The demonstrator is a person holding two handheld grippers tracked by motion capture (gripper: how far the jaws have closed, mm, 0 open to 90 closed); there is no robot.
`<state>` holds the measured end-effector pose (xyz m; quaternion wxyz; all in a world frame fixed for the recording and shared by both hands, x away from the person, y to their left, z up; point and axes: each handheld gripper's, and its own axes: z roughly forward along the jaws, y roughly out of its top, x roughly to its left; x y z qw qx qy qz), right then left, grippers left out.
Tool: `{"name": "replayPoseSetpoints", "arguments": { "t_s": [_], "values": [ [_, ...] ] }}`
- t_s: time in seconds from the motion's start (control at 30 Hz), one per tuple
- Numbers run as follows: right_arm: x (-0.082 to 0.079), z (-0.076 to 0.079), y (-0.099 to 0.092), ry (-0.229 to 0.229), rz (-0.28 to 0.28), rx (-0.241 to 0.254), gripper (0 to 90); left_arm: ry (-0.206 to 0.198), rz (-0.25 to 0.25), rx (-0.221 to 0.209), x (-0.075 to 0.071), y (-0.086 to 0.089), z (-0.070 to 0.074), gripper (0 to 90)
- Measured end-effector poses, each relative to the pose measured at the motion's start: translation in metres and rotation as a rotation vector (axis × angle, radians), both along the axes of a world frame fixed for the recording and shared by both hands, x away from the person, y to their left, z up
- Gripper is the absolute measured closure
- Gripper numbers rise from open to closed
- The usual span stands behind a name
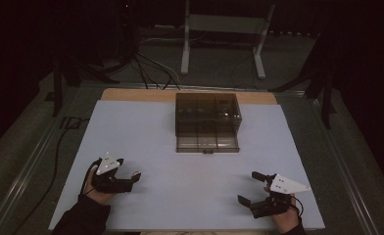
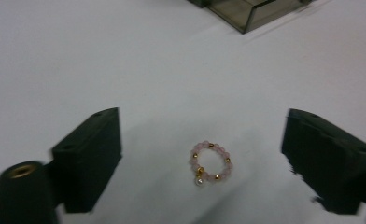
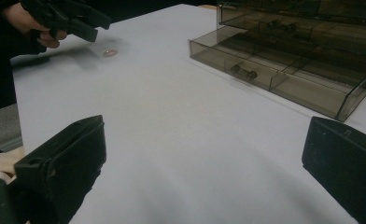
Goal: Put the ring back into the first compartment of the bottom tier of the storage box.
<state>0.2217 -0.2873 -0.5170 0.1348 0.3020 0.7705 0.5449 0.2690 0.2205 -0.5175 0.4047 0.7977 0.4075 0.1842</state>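
Two hands hold grippers over a white table with a little bracelet and a see-through box.

On the left, the left gripper (image 1: 129, 169) hangs low over the table (image 1: 190, 196) with its fingers (image 2: 87, 154) spread wide and holding nothing. A small pink bead bracelet (image 2: 211, 161) with gold beads and one white bead lies flat on the table between them, touching neither. In the middle, at the far side, sits a smoky see-through box (image 1: 207, 122) with its bottom drawer (image 1: 207, 144) pulled out. Small dark things lie in the drawer, too blurry to name. On the right, the right gripper (image 1: 251, 188) is near the front edge, fingers (image 3: 64, 163) wide and empty.
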Motion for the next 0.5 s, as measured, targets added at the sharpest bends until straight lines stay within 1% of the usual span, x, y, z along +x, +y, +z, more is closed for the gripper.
{"name": "replayPoseSetpoints", "arguments": {
  "t_s": [0.07, 0.1, 0.13, 0.17, 0.23, 0.3, 0.37, 0.43, 0.47, 0.5],
  "values": [
    [0.0000, -0.0001, 0.0000, 0.002, 0.001, -0.001, 0.0, 0.006, -0.004, 0.001, 0.0010, 0.0001, -0.0003, 18.7],
    [0.0000, 0.0001, -0.0001, 0.000, 0.000, 0.000, 0.0, 0.006, -0.002, 0.002, 0.0012, 0.0001, -0.0007, 23.5],
    [0.0000, 0.0002, -0.0003, -0.002, 0.000, 0.001, 0.0, 0.010, 0.003, 0.008, 0.0018, 0.0002, -0.0010, 26.4],
    [-0.0001, 0.0001, -0.0003, -0.001, -0.001, 0.000, 0.0, 0.014, 0.002, 0.001, 0.0023, 0.0004, -0.0014, 27.6],
    [-0.0002, -0.0001, -0.0003, 0.001, 0.000, -0.001, 0.0, 0.018, 0.003, 0.004, 0.0032, 0.0009, -0.0017, 32.9],
    [-0.0001, 0.0001, -0.0004, 0.000, 0.000, 0.001, 0.0, 0.027, -0.003, 0.002, 0.0041, 0.0007, -0.0026, 35.5],
    [-0.0003, 0.0001, -0.0004, 0.000, 0.000, 0.003, 0.0, 0.024, -0.001, 0.018, 0.0045, -0.0005, -0.0033, 39.5],
    [-0.0005, 0.0001, -0.0004, 0.000, 0.001, 0.001, 0.0, 0.035, -0.015, 0.021, 0.0053, -0.0013, -0.0038, 46.3],
    [-0.0004, 0.0002, -0.0005, -0.003, 0.001, 0.001, 0.0, 0.035, -0.024, 0.029, 0.0055, -0.0018, -0.0043, 47.9],
    [-0.0004, 0.0004, -0.0005, -0.004, 0.001, 0.001, 0.0, 0.043, -0.030, 0.031, 0.0060, -0.0026, -0.0052, 50.0]
  ]
}}
